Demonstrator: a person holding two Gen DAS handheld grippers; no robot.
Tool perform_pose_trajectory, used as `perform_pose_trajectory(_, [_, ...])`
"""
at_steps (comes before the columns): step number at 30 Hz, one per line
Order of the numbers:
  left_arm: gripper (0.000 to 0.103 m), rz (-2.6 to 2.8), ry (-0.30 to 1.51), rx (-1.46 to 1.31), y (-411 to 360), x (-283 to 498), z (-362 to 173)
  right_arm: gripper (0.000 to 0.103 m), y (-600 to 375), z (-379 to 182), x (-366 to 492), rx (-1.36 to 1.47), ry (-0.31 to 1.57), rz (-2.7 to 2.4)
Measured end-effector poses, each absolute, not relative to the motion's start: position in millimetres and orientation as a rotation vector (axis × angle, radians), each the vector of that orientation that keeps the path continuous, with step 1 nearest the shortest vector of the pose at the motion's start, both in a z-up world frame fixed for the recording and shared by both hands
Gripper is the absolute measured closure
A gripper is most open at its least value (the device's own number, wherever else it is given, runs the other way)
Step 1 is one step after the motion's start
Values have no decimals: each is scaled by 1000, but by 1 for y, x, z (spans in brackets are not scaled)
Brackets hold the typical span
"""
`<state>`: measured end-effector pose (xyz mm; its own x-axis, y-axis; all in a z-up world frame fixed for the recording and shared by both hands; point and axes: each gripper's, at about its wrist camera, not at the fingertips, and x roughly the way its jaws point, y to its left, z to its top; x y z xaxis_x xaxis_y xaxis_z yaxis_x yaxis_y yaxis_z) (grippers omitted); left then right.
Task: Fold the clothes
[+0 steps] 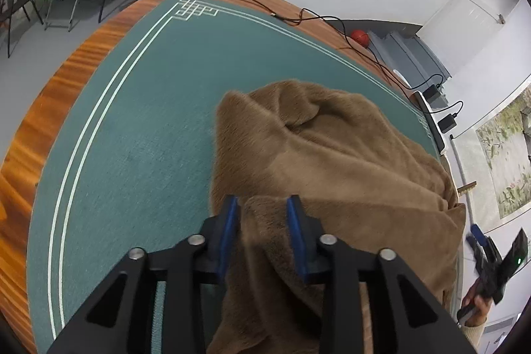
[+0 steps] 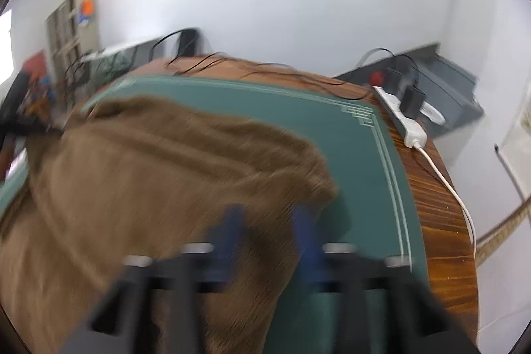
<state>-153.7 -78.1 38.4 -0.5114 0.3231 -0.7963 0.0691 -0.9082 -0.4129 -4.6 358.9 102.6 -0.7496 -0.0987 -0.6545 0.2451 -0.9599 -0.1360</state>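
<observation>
Blue pads of the left gripper (image 1: 264, 221) sit at 6 o'clock in the left wrist view, jaws part-spread with a fuzzy roll of the brown garment (image 1: 332, 155) bunched between them; the cloth fills the gap and drapes down over the fingers, so it looks pinched and lifted there. From that point the garment spreads toward 3 o'clock over the green mat (image 1: 132, 138), rumpled, with a deep crease near 12 o'clock of the heap.

Right gripper (image 2: 270, 221) is heavily blurred in its own view. Its pads stand apart over the garment's edge at about 6 o'clock, but whether they hold cloth I cannot tell. In the left view it shows at 4 o'clock, off the table's edge and apart from the cloth.

My reading: a fold is under way, the left side carrying a raised edge. Next move likely calls for drawing that edge across toward 3 o'clock, laying it flat, and keeping clear of the cables (image 1: 332, 19) and power strip (image 2: 405, 118) on the bare wood.
</observation>
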Motion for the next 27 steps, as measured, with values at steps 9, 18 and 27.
perform_pose_trajectory(9, [42,2461,-689,-1452,-74,-142,34,11,295,79,82,861,837,-2583])
perform_pose_trajectory(18, [31,2433,-667,-1443,-57,-136,37,11,308,53,47,1014,1104,-2874])
perform_pose_trajectory(27, [25,2403,-655,-1455,-45,-144,30,11,344,58,66,1164,804,-2822])
